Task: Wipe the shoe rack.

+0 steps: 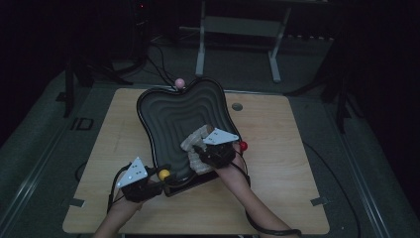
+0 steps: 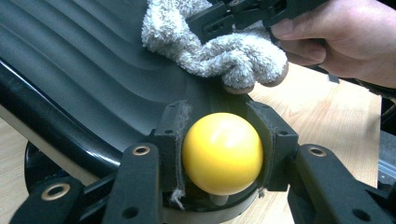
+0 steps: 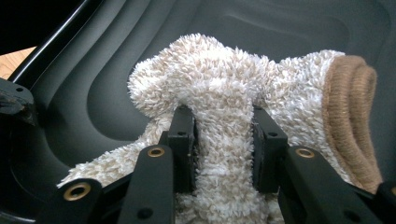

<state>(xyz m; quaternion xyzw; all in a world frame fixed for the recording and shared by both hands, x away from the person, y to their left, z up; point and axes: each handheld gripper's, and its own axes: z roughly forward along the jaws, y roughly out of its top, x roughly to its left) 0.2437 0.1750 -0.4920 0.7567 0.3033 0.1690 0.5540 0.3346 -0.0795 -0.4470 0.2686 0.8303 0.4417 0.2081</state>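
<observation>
Now the right gripper [image 3: 223, 140] fingers pinch the fluffy cloth [image 3: 233, 93] over the black tray [image 1: 168, 114], while the left gripper [image 2: 223, 154] fingers clamp the yellow ball [image 2: 222, 153] at the tray's near rim.

The left gripper [image 1: 148, 179] is held low in the lower left of the high view, its jaws clamped around a yellow ball [image 2: 222, 153]. The left forearm is brought in from the bottom edge. The right gripper [image 1: 205, 148] is seen right of centre, its jaws pinched on a fluffy cloth [image 3: 224, 140]. The right forearm is angled in from the lower right.
</observation>
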